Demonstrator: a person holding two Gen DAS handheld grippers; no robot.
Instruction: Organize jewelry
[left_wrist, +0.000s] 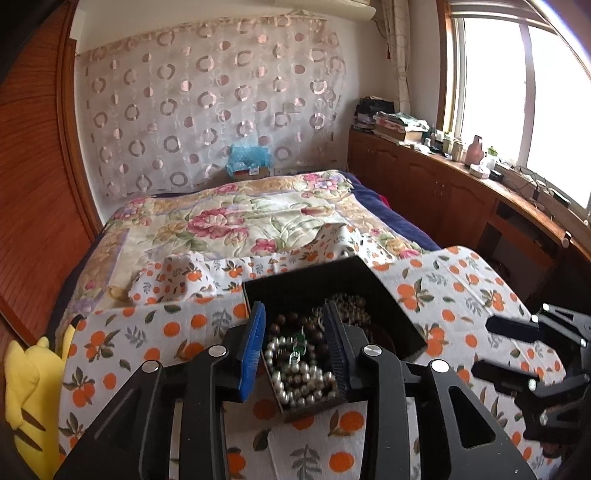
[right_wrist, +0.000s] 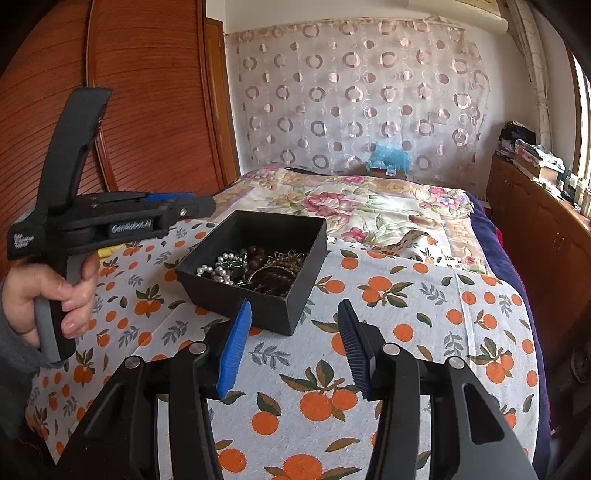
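the box (right_wrist: 255, 254) is matte black, holding white pearl beads (left_wrist: 295, 376), dark brown wooden beads (right_wrist: 258, 254) and a green stone piece (left_wrist: 301, 341). the cloth (right_wrist: 406, 332) is white with orange fruit and grey-green leaves. the bedspread (left_wrist: 236, 214) is cream with pink flowers. the plush toy (left_wrist: 29, 398) is yellow.

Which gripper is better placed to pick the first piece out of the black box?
Left. The left gripper is open right above the pearl beads in the black box; the right gripper is open short of the box's near corner.
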